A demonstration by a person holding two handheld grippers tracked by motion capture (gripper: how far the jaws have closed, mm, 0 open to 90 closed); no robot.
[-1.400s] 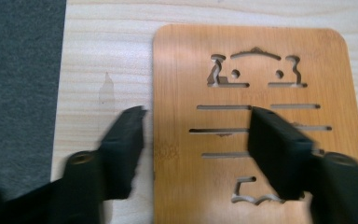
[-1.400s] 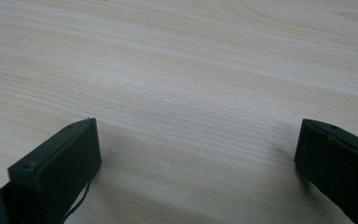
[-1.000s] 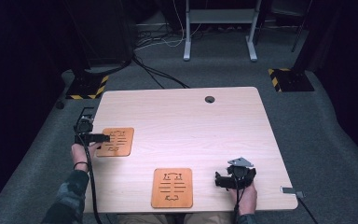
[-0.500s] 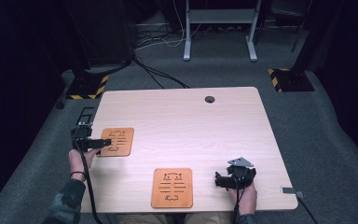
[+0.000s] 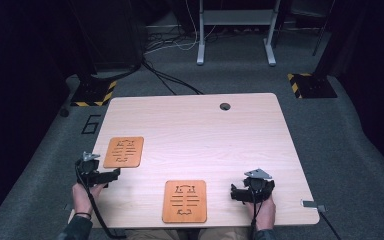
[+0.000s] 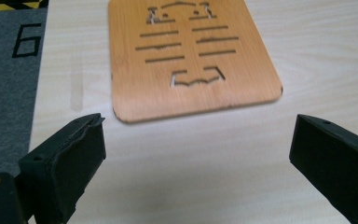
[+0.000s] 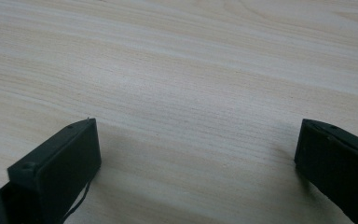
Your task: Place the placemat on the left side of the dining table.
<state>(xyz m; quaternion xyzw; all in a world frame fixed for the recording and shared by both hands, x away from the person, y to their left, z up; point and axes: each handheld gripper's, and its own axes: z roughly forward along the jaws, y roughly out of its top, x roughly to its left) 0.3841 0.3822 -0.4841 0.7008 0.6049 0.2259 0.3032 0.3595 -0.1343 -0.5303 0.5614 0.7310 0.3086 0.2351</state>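
Two orange wooden mats with cut-out slots lie flat on the pale wooden table [image 5: 205, 130]. One mat [image 5: 124, 151] is near the left edge; the other mat [image 5: 184, 200] is at the front middle. My left gripper [image 5: 102, 173] sits just in front of the left mat, open, jaws wide apart. In the left gripper view the mat [image 6: 191, 56] lies a little beyond my left gripper [image 6: 198, 126], not touched. My right gripper [image 5: 252, 189] rests at the front right, to the right of the front mat. It is open over bare wood [image 7: 198, 123].
A round cable hole [image 5: 224, 106] sits near the table's far edge. Grey carpet surrounds the table, with a "6" marking [image 5: 90, 123] by the left side. Yellow-and-black striped bases [image 5: 92, 95] [image 5: 310, 85] and a metal frame [image 5: 235, 30] stand behind.
My left gripper has drawn back from the left mat's edge toward the person, and the mat has stayed in place. The right gripper has not moved.
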